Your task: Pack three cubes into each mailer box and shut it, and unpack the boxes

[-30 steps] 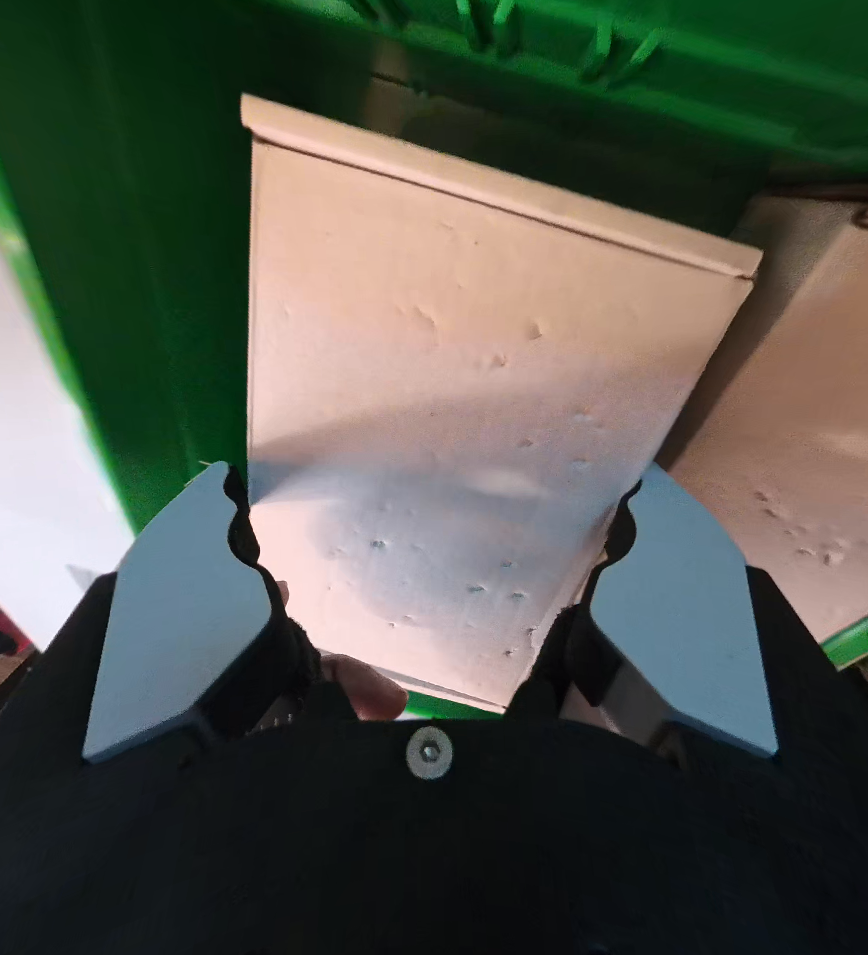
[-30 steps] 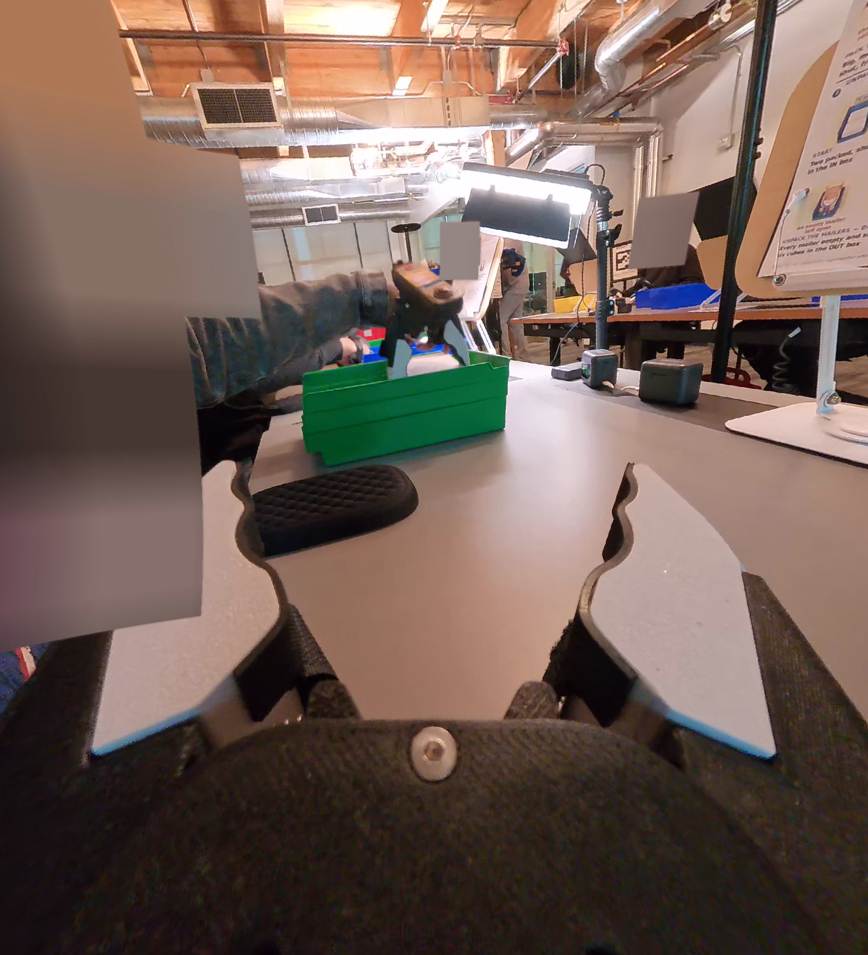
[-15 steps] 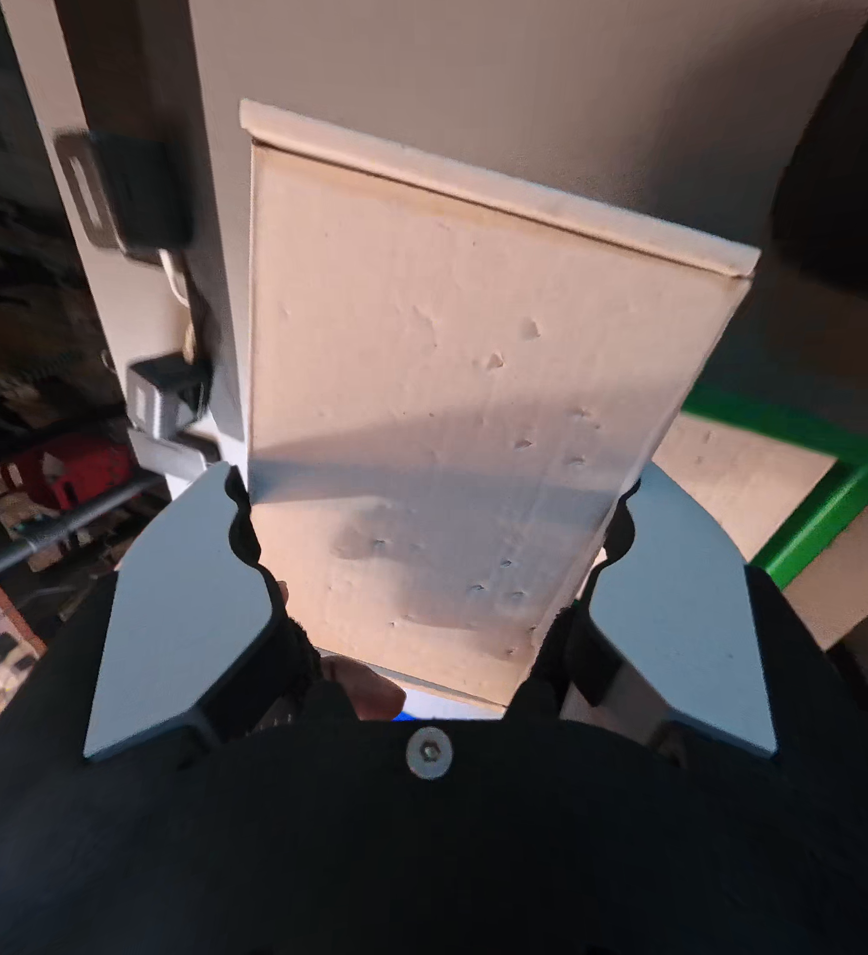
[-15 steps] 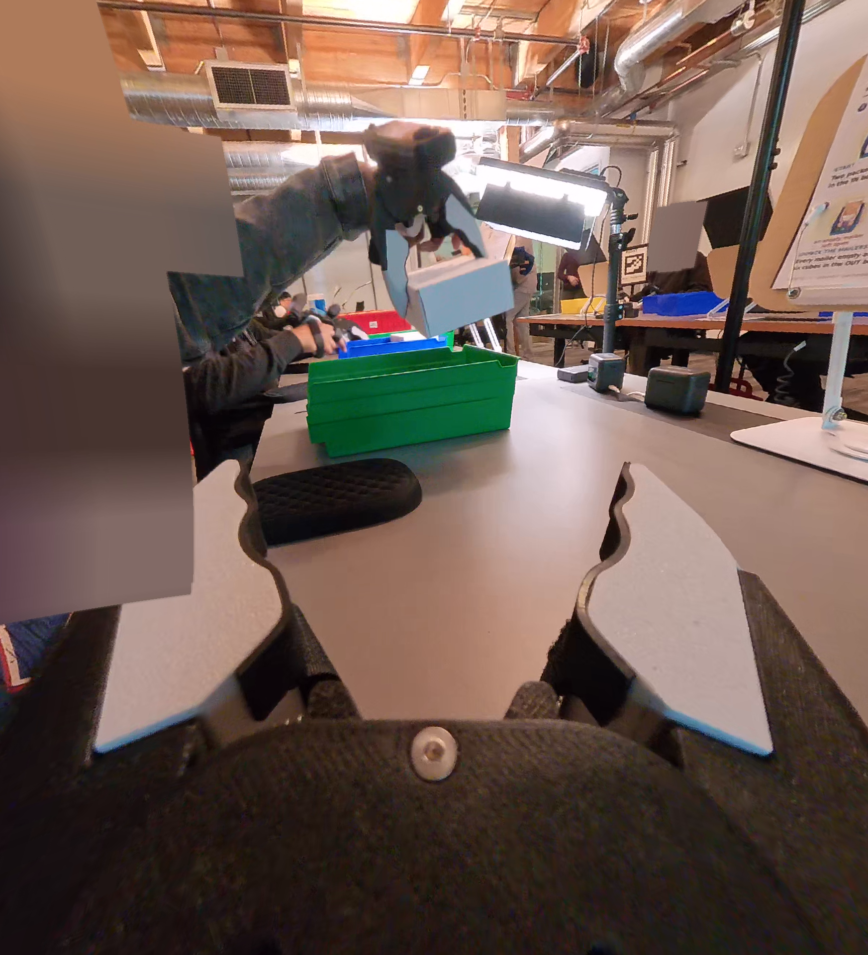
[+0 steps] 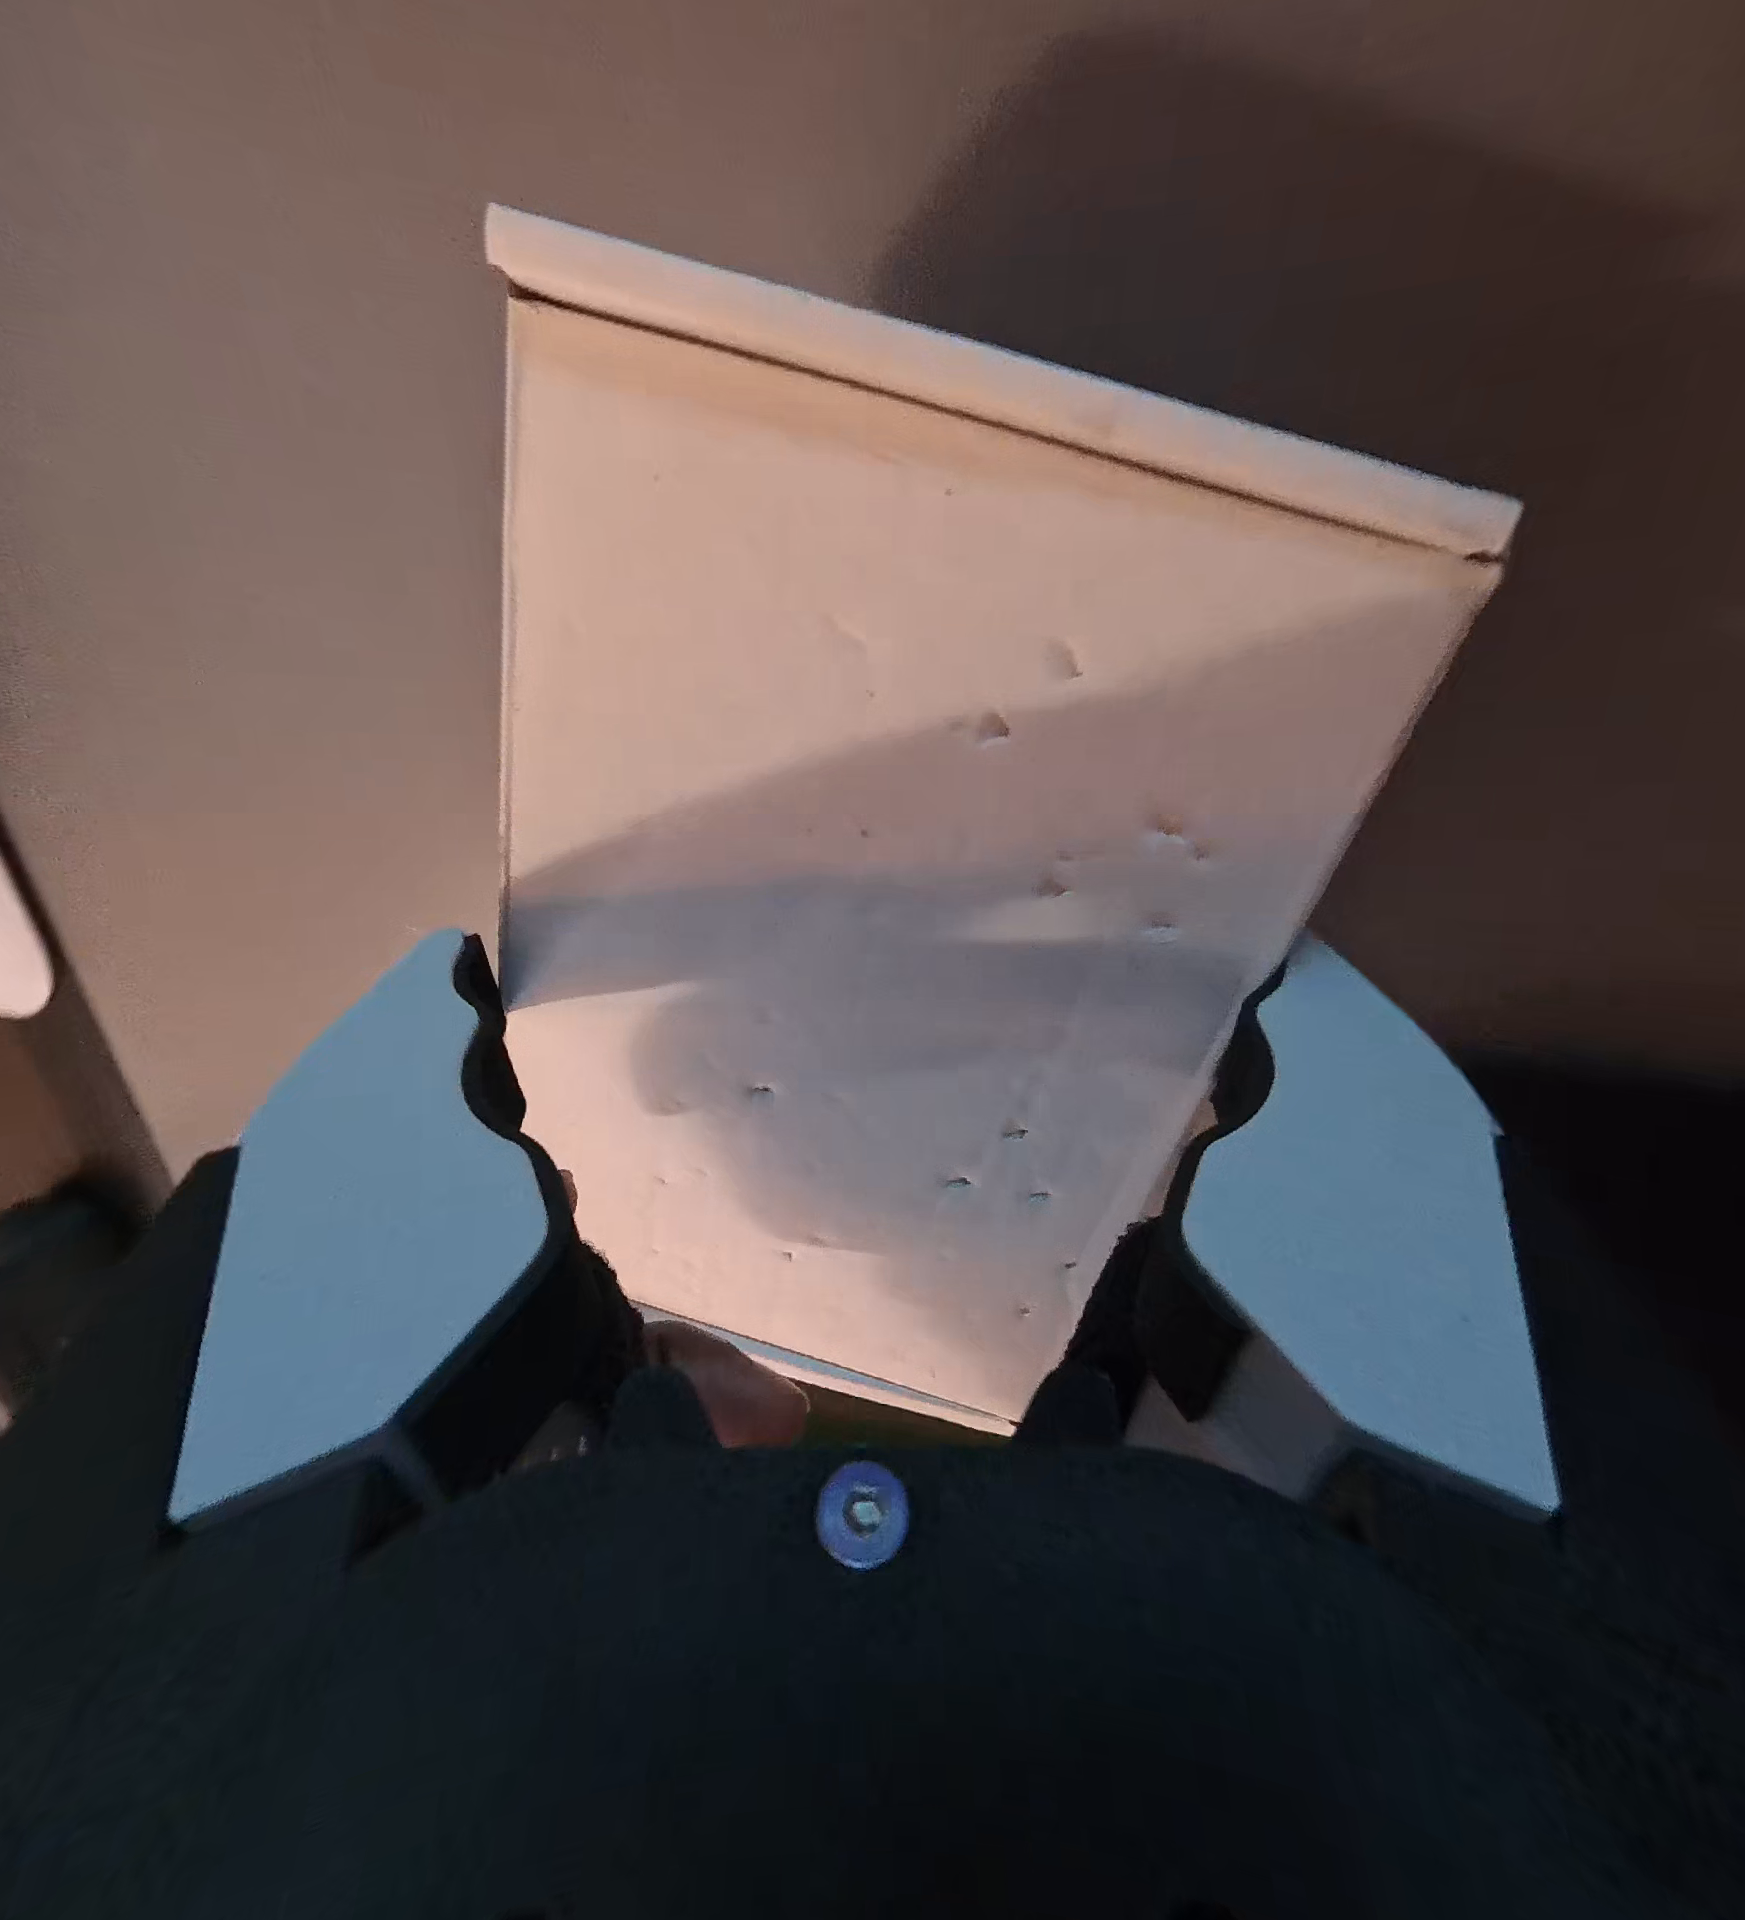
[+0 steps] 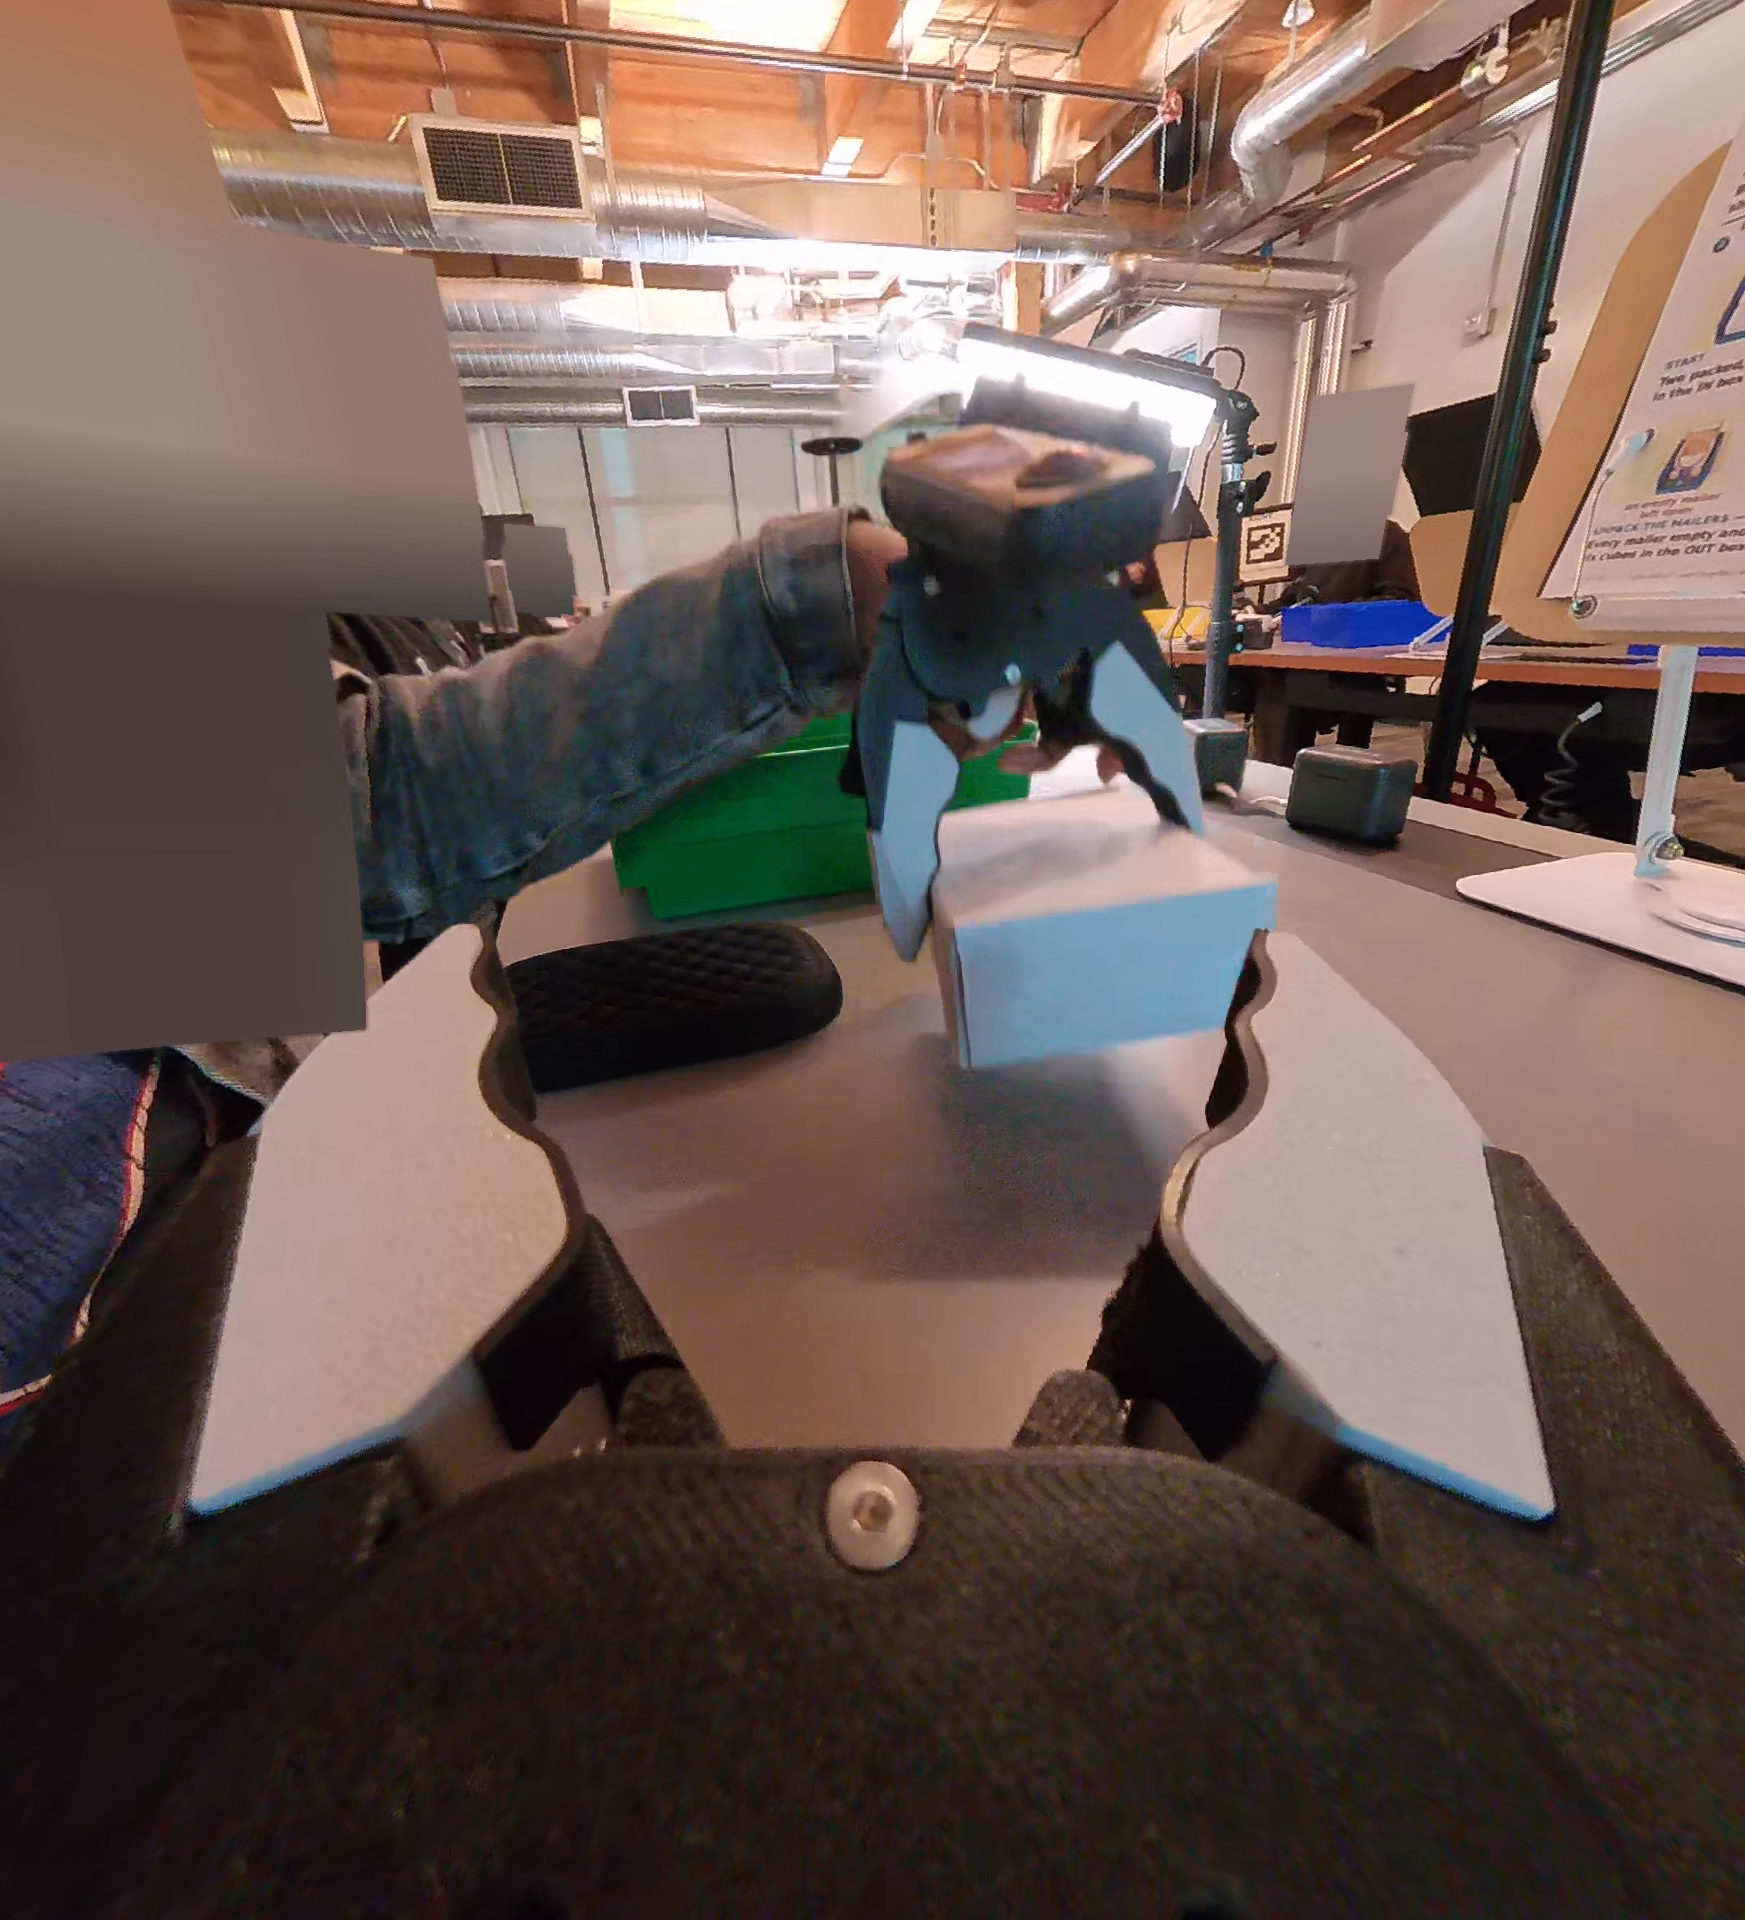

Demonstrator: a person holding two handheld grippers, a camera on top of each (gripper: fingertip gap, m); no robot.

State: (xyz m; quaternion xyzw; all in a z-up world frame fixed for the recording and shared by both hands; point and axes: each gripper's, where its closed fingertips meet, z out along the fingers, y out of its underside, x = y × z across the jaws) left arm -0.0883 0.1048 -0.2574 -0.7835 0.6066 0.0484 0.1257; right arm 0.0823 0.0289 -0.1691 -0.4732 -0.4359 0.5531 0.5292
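My left gripper (image 5: 883, 961) is shut on a closed white mailer box (image 5: 951, 790) and grips its two sides, holding it just above the grey table (image 5: 224, 416). In the right wrist view the same left gripper (image 6: 1044, 873) holds the mailer box (image 6: 1086, 935) low over the table (image 6: 847, 1174), just ahead of my right gripper (image 6: 873, 951). My right gripper is open and empty, a little above the table. No cubes show.
A green bin (image 6: 764, 831) stands on the table behind the box. A black padded rest (image 6: 670, 997) lies to the left. A white stand base (image 6: 1668, 914) with a sign board (image 6: 1720, 364) is at the right. A person's sleeve (image 6: 577, 727) reaches across. There is about 20 cm between the tips of the two grippers.
My left gripper has lifted the mailer box out of the green bin, carried it over and lowered it toward the table in front of my right gripper. The right gripper has stayed open.
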